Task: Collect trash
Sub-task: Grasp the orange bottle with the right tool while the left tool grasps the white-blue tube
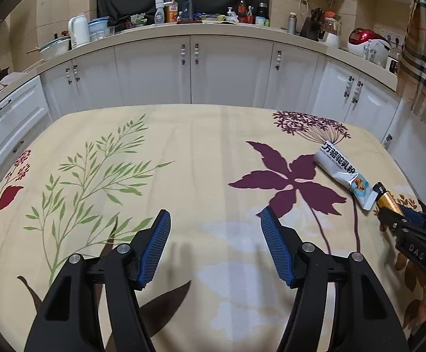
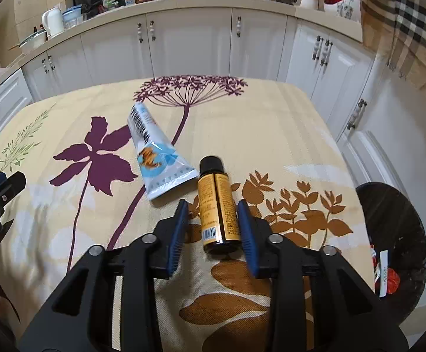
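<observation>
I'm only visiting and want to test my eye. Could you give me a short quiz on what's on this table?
1. True or false: the right gripper has its fingers on either side of the small bottle.
2. What lies just beyond the bottle on the tablecloth? A) a spoon B) a white and blue packet C) a cup
3. Fill in: the dark bin to the right of the table holds some ____.

Key
1. True; the bottle lies flat between them, and whether they grip it cannot be told.
2. B
3. Trash; red and white scraps show inside.

The left gripper is open over bare cloth.
</observation>
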